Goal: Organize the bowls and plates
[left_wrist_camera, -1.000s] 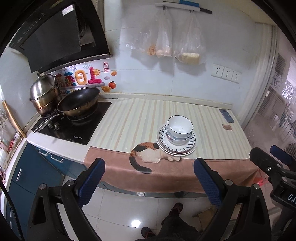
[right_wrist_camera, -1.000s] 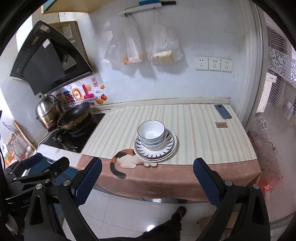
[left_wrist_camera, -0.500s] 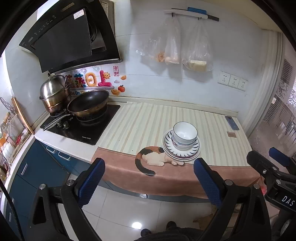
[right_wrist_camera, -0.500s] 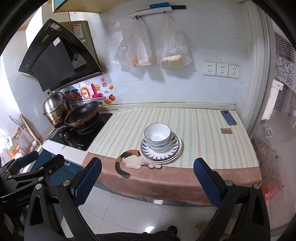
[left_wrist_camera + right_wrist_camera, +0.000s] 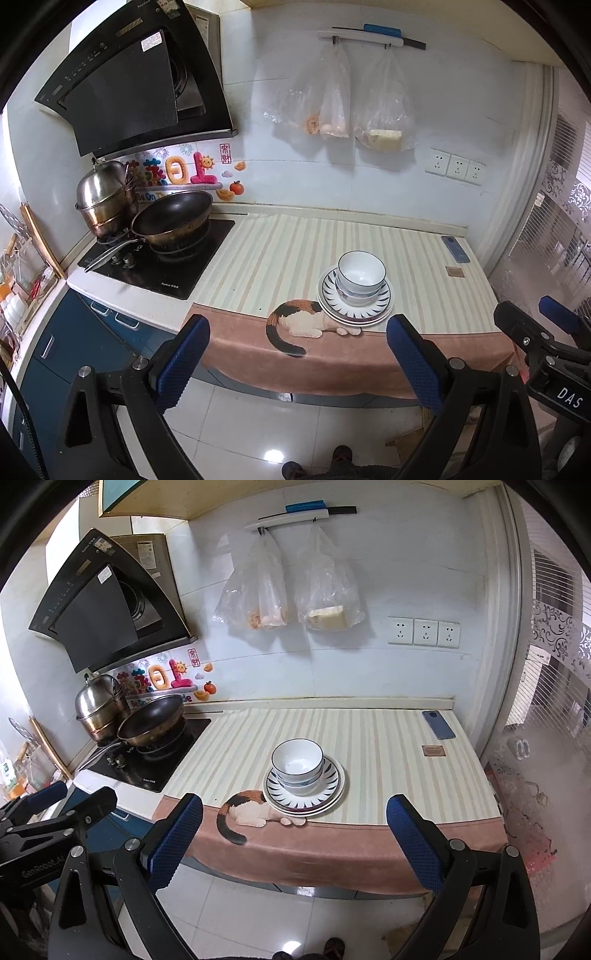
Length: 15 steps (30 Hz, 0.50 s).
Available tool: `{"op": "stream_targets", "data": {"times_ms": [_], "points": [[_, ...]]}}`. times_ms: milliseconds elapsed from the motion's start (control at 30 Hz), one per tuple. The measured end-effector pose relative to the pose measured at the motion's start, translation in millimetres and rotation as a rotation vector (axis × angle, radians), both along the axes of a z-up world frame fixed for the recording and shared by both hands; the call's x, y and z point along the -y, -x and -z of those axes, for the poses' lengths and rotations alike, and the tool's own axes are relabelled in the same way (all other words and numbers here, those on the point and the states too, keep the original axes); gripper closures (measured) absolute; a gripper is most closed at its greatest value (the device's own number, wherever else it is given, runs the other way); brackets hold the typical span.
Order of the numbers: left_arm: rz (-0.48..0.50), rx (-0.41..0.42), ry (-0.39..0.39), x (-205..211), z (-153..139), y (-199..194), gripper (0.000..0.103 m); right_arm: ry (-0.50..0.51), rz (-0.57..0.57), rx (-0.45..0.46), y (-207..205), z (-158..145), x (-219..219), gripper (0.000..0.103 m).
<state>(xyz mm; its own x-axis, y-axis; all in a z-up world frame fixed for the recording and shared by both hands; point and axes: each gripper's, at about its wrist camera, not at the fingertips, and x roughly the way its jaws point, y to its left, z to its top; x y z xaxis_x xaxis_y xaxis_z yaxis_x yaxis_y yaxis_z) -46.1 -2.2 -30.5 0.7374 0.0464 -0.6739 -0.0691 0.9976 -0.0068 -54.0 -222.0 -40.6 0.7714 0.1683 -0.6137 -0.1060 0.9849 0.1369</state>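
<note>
A frying pan sits on the stove at far left. The left gripper hangs off the table, fingers apart. Stacked bowls rest on stacked plates near the table's front edge. The right gripper likewise holds its fingers apart, gripping nothing.

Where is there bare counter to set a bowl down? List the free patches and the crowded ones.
Free: the striped cloth between the stacked bowls and the phone, and the strip from the plates back to the wall. Also open: between the plates and the hob. Crowded: the hob, under the frying pan and steamer pot.
</note>
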Motion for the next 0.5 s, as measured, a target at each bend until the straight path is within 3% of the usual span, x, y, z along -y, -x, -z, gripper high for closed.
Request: {"op": "stream_targets", "data": {"times_ms": [500], "points": [[-0.003, -0.003, 0.017, -2, -3, 9, 0.005, 0.008, 0.021, 0.001, 15, 1, 2, 0.001]]}}
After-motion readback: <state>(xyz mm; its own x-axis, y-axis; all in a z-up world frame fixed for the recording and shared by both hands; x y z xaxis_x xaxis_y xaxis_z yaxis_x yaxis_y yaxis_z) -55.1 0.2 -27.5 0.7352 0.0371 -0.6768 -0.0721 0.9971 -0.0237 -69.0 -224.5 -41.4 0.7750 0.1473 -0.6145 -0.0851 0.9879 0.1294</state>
